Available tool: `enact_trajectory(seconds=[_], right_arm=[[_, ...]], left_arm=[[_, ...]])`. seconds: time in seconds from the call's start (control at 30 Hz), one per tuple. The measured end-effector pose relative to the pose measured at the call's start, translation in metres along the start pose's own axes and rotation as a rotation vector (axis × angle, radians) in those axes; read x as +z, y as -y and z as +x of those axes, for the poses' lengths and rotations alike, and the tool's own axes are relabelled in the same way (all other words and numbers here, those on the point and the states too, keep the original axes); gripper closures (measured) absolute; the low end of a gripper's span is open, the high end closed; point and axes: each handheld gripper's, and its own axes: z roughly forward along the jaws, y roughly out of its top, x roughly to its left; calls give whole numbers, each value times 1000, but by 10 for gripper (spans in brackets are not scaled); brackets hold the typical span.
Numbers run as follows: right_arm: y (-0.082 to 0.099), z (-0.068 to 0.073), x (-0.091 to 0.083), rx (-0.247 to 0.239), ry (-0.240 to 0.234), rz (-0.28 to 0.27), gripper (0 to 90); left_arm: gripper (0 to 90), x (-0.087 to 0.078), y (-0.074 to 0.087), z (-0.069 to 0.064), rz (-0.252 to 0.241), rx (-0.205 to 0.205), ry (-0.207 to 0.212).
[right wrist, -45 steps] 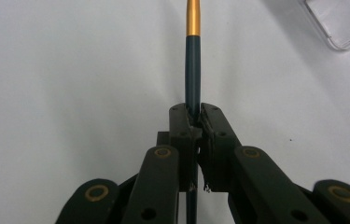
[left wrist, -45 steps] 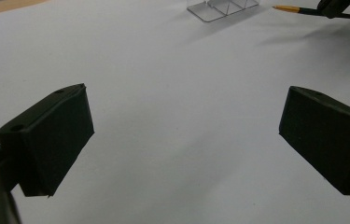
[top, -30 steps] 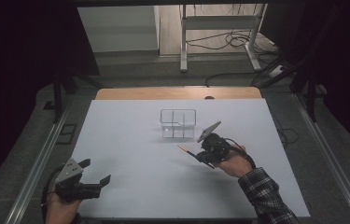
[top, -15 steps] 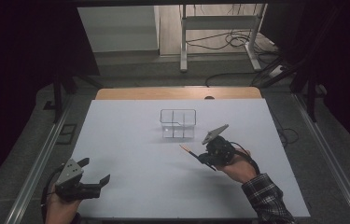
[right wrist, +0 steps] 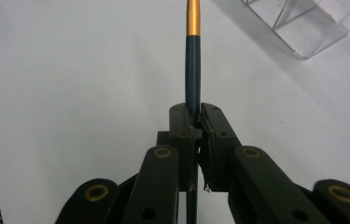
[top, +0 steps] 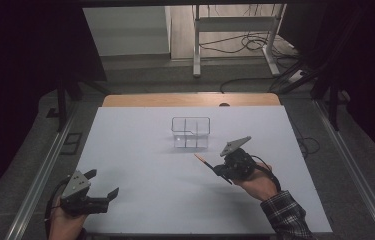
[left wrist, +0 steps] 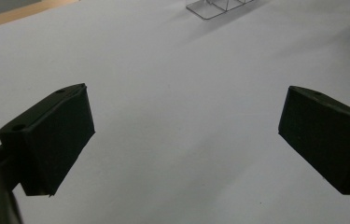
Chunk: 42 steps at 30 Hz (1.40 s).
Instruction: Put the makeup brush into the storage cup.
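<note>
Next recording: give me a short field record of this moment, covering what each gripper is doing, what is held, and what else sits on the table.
Surface: white table
Right gripper: shut on a pen, raised over the table's right half
Held item: pen, dark blue barrel with a gold section farther out, sticking forward from between the jaws
Left gripper: open, jaws wide apart, nothing between them, near the table's front left corner
Other item: clear box with dividers, near the table's middle, beyond the pen tip
Box contents: looks empty
Contact between pen and box: none, they are apart
</note>
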Motion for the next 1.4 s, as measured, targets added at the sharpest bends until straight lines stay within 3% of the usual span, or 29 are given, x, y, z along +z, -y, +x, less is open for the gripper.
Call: enact_trajectory(seconds=[0.17,0.4,0.73,0.83,1.07,1.4], right_arm=[[3,2,-5,0,9,-26,836],[6,7,-13,8,21,-73,836],[9,16,-21,29,24,-129,836],[10,18,-23,28,28,-138,836],[12,22,-27,33,42,-162,836],[13,24,-31,45,60,-210,836]], left_arm=[[38,0,-1,0,4,-8,8],[51,0,-3,0,-12,-51,38],[41,7,-15,-7,-32,-95,102],[33,9,-21,-9,-55,-109,140],[51,11,-33,-10,-86,-101,153],[85,29,-57,-20,-127,-100,246]])
